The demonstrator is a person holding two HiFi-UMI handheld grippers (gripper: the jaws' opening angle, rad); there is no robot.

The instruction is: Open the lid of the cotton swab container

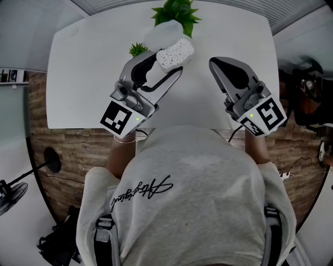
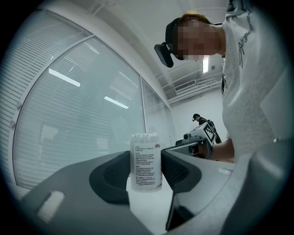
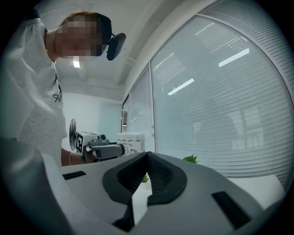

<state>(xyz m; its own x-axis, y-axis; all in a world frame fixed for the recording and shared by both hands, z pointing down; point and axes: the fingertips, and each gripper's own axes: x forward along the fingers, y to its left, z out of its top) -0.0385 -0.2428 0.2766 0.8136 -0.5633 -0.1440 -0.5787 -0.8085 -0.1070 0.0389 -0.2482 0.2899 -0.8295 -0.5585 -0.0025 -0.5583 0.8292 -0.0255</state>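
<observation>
Counter (image 1: 83,78) white, rectangular, beside slatted window blinds (image 3: 220,101); green potted plant (image 1: 177,13) at far edge. Left gripper (image 1: 167,62) fingers (image 2: 183,170) clamp clear cylindrical cotton swab container (image 2: 146,160) above counter. Right gripper (image 1: 213,63) closed, empty.

White table (image 1: 78,78), rounded corners, fills upper half of head view, near edge running across mid-frame. Two green plants stand on it: larger one (image 1: 177,13) at top ctr by far edge, its base a pale shape hard to tell from tabletop; smaller one (image 1: 138,49) just below, to its left.
</observation>
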